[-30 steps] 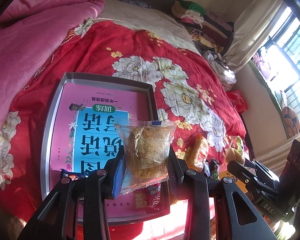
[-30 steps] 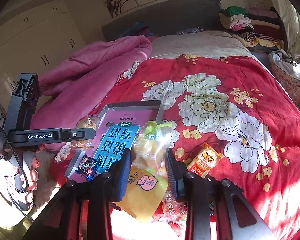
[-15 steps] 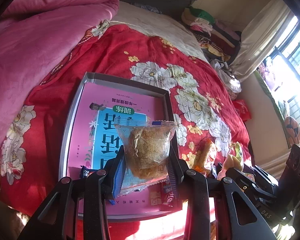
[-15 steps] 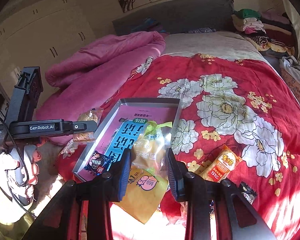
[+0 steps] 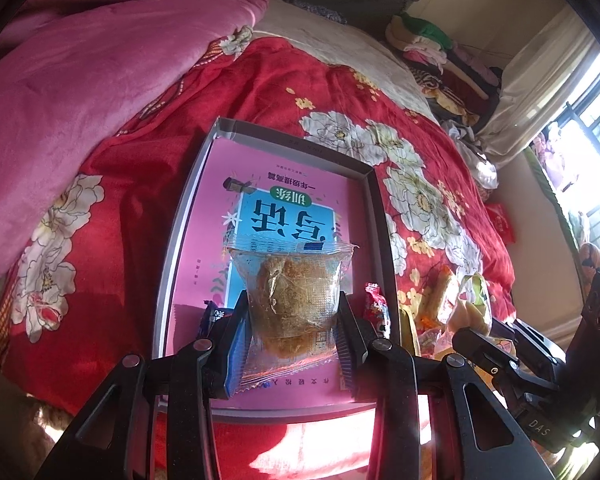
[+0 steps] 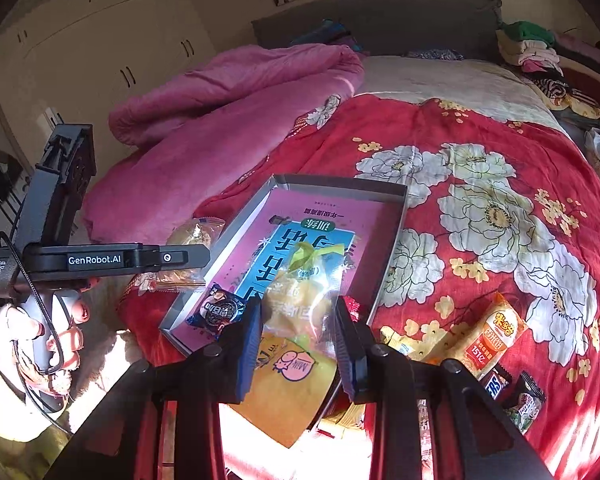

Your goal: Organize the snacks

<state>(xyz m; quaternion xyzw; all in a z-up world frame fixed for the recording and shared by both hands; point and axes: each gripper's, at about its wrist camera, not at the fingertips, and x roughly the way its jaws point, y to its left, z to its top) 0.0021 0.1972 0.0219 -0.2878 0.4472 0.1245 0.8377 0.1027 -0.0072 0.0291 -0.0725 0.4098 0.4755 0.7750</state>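
Both claws have swung further over the bed since a second ago, so the gray tray [image 5: 180,216] now sits nearly centered beneath the left claw [image 5: 294,320] and shows whole in the right view. That left claw is clenched on a clear crinkly packet [image 5: 294,296] holding a rough, golden-brown pastry, its sealed top edge flat and wide, held up above the near half of the tray. The right claw [image 6: 298,320] grips a clear bag of yellow snacks [image 6: 300,300] with a knotted green top, and a glossy yellow pouch [image 6: 288,392] (printed with a pink cartoon face) lies under it. Shallow and rectangular with thin upright walls, the tray rests on the red flowered quilt [image 6: 500,208] and carries a pink and blue book [image 5: 288,216] flat on its floor; a small dark blue cookie packet [image 6: 218,312] lies at its near left corner and a red wrapper [image 5: 376,308] at its near right wall. Beside the tray on the quilt lie an orange sausage packet [image 6: 492,336] and small dark candy wrappers [image 6: 520,396]. A plush pink blanket [image 5: 100,80] is heaped at the left.
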